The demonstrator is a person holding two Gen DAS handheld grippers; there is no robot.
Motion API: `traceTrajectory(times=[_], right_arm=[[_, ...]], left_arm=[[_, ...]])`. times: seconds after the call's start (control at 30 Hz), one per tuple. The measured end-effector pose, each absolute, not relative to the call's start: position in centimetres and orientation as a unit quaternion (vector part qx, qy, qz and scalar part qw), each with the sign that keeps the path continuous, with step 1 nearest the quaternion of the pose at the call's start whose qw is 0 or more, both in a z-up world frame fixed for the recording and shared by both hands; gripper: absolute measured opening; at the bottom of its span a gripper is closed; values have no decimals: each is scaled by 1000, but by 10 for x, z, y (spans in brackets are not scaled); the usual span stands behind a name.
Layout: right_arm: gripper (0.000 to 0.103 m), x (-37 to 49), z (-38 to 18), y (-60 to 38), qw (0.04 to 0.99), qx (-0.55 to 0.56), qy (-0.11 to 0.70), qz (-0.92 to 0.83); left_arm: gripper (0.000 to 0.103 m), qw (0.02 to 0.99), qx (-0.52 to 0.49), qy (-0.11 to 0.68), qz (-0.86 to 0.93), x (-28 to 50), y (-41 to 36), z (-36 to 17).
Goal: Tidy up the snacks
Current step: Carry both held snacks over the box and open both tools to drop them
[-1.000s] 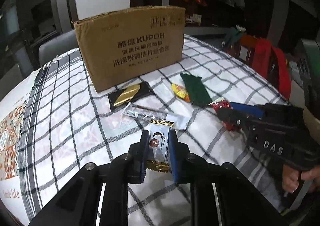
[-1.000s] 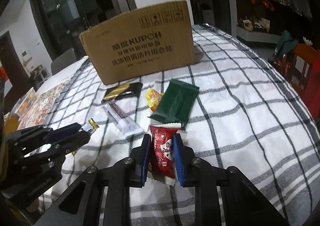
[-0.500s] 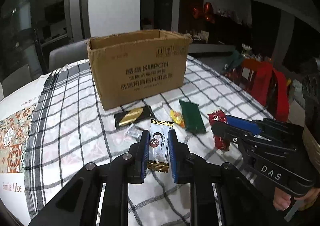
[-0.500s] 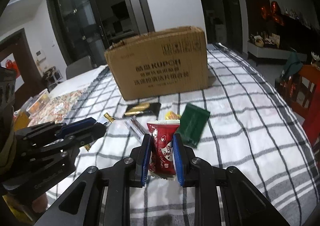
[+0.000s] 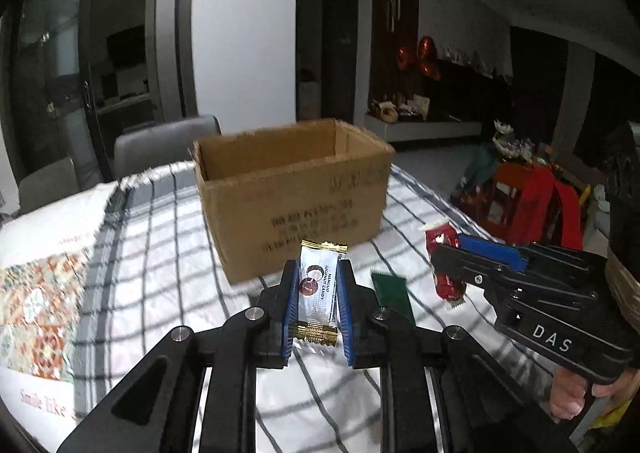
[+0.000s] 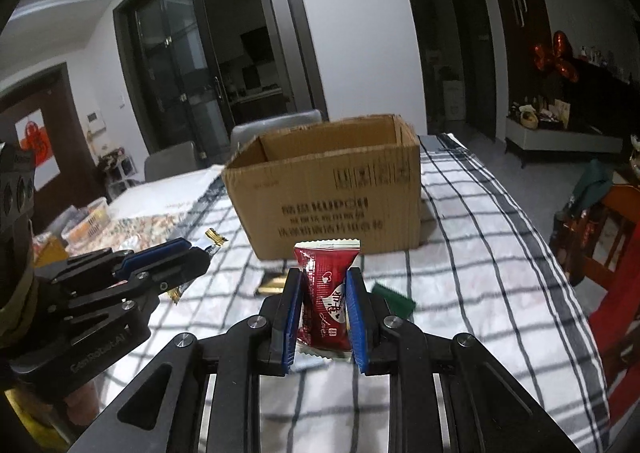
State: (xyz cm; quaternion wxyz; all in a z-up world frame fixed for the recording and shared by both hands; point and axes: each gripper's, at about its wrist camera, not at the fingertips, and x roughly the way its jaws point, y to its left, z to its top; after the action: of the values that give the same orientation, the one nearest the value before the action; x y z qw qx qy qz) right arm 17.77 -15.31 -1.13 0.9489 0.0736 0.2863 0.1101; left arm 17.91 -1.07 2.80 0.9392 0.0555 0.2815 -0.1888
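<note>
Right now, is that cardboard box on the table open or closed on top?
Open. The cardboard box shows its inner walls over the top rim in both views, with no flaps across it. Its bottom is hidden, so cannot tell whether anything is inside.

Dim indoor light throughout, brightest on the white wall (image 5: pixel 240 33) (dark glass doors (image 6: pixel 192 73) beside it). Strong fisheye bending, black corners. Motion blur over the cardboard box (image 5: pixel 296 197) lettering and tablecloth (image 6: pixel 480 253) checks.

"KUPOH" on box (image 6: pixel 324 193), "DAS" on tongs (image 5: pixel 436 253)
</note>
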Motion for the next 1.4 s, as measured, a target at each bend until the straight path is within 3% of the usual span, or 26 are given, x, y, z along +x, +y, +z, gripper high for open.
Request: traceTrajectory(times=[0.63, 1.3, 1.37, 1.4], right_arm=[[23, 265, 55, -162, 960, 41, 247, 127], [23, 348, 55, -167, 946, 38, 289, 141], [25, 353, 53, -169, 947, 41, 291, 133], [33, 355, 52, -169, 946, 41, 294, 128]], left_arm=[[19, 955, 49, 245, -161, 256, -14, 98], [20, 946, 55, 281, -149, 339, -26, 105], [31, 944, 58, 288, -151, 344, -28, 102], [36, 943, 56, 292, -150, 346, -29, 101]])
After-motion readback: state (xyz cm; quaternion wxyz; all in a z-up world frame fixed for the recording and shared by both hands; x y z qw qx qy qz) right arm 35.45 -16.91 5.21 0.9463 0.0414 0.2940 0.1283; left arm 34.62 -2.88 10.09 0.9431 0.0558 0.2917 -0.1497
